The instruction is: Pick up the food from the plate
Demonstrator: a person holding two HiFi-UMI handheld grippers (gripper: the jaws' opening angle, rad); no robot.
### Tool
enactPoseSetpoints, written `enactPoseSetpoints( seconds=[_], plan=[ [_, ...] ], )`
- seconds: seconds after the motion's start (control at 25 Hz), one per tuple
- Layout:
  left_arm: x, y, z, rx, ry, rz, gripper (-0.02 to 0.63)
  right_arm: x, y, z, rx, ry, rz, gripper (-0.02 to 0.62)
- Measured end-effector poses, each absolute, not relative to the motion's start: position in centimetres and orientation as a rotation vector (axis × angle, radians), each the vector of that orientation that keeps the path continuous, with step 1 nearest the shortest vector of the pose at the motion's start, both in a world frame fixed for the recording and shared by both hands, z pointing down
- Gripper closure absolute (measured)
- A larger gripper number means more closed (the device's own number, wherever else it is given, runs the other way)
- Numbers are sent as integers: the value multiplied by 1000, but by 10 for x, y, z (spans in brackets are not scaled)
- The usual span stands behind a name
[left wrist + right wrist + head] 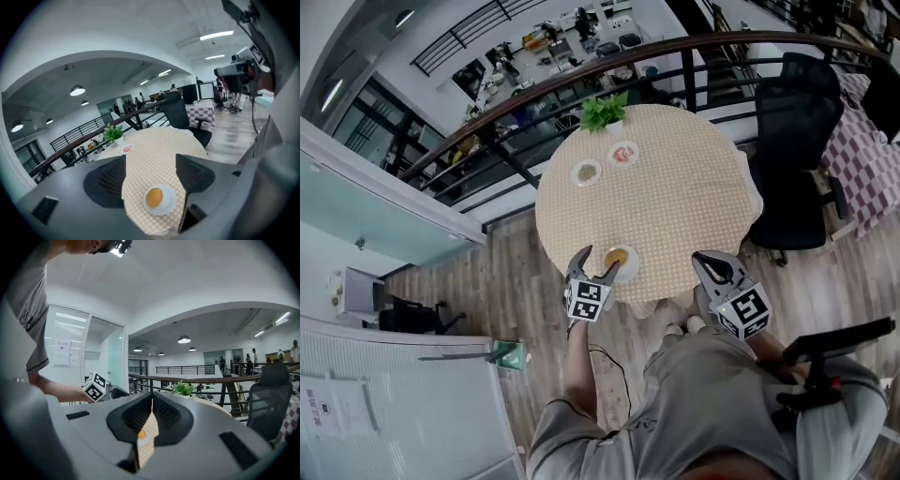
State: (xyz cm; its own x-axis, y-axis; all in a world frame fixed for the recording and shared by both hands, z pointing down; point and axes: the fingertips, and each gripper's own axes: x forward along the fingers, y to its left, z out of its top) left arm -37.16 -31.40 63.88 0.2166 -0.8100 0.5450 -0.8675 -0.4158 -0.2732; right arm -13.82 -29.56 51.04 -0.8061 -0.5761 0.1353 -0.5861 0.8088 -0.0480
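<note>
1. The food (153, 197), a round orange lump, sits on a small white plate (170, 205). The plate is right at the near edge of the round, cloth-covered surface (675, 197), just in front of the person.
2. The left hand-held gripper (595, 262) hangs at that plate with its jaws wide and nothing between the pads. The plate lies in line with the gap.
3. The right hand-held gripper (705, 259) is off to the side, jaws closed together and empty.
4. The plate is so near the rim that, to my eye, a jaw catching its lip could shove it off or drag the cloth.
5. The lump looks smooth and rounded, so an off-centre pinch may squirt it out sideways.
6. I can't tell what the food is, or whether the left jaws are above the plate or level with it. What lies in the two far dishes (586, 172) is too small to read.
</note>
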Motion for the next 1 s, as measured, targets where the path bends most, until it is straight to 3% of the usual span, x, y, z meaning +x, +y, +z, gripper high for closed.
enactPoseSetpoints(
  seconds=[0.56,1.0],
  plan=[
    [-404,-355,811,2213,-1252,1322,264,-120,-296,510,1030,-2796,122,579],
    [-409,-362,891,2109,-1042,1508,264,-123,-301,509,1051,-2771,103,580]
  ],
)
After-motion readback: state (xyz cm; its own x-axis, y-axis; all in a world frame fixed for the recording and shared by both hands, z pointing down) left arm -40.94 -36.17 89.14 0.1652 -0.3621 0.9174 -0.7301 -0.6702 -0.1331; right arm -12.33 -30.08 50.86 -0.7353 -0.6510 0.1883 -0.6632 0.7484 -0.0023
